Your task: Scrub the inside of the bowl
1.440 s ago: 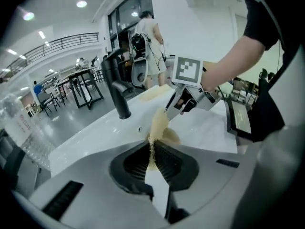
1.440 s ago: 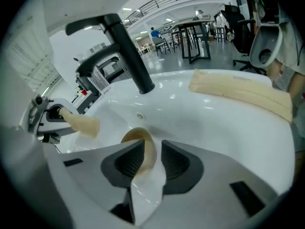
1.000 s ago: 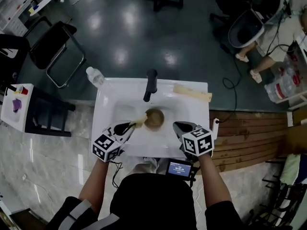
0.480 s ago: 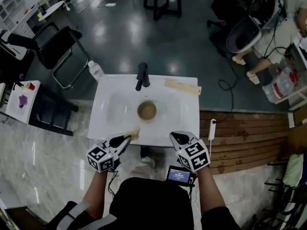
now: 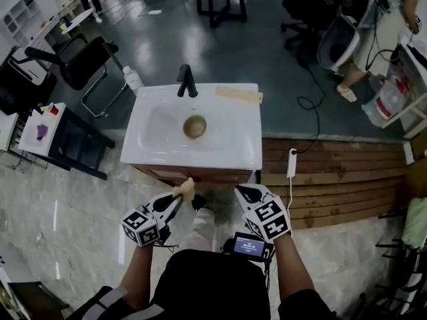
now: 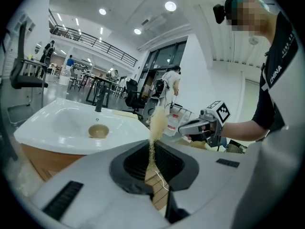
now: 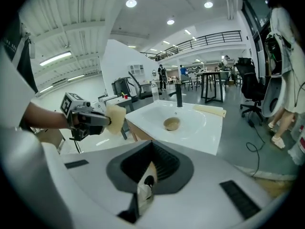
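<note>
White sink (image 5: 233,153) at upper centre of head view; below it, off its rim, right claw (image 5: 244,193) pressed together and empty, left claw (image 5: 179,200) pinching; brown bowl (image 5: 195,127) upright mid-basin, well apart from both; tan sponge (image 5: 185,191) in left claw's tips.

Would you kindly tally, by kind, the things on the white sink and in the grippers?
bowl: 1
faucet: 1
tan flat strip: 1
sponge, in the left gripper: 1
Total: 4
</note>
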Demonstrator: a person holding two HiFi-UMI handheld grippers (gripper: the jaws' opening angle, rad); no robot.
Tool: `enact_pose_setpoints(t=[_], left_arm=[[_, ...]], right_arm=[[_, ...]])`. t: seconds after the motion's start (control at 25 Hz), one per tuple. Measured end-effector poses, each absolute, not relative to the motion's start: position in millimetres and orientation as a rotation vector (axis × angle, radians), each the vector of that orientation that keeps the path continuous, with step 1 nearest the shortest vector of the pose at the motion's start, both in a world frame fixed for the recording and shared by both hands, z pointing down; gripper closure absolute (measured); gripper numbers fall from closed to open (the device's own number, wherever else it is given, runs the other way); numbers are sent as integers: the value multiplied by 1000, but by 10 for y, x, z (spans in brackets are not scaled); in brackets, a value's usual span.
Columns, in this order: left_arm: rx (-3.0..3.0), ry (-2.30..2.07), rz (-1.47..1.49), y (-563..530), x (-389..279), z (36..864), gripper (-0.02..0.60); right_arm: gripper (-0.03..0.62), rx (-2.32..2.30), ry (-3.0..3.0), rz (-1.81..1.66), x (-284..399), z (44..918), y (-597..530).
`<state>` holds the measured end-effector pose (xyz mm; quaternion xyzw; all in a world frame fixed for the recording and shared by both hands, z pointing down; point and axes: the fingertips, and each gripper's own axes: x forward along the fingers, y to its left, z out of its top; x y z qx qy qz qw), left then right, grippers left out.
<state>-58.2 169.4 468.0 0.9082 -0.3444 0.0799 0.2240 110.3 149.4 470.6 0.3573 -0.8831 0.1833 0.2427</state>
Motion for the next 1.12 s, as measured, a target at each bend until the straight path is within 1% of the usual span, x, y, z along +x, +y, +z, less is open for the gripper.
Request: enact_pose_setpoints(t=[0.24, 0.56, 0.88, 1.12], left_arm=[[2498, -973, 186, 2228, -518, 4503, 561], [2507, -936, 113, 2556, -631, 4291, 561], [2543, -886, -5, 2848, -1050, 4084, 561], [2563, -856, -26, 3177, -1371, 4105, 561]], right_arm=[[585, 1008, -2452, 461, 1097, 4570, 1992], [585, 1095, -2484, 396, 963, 4315, 2340], [585, 1112, -2478, 345, 428, 4185, 2703], [585, 1178, -2455, 317, 187, 4158, 2979]])
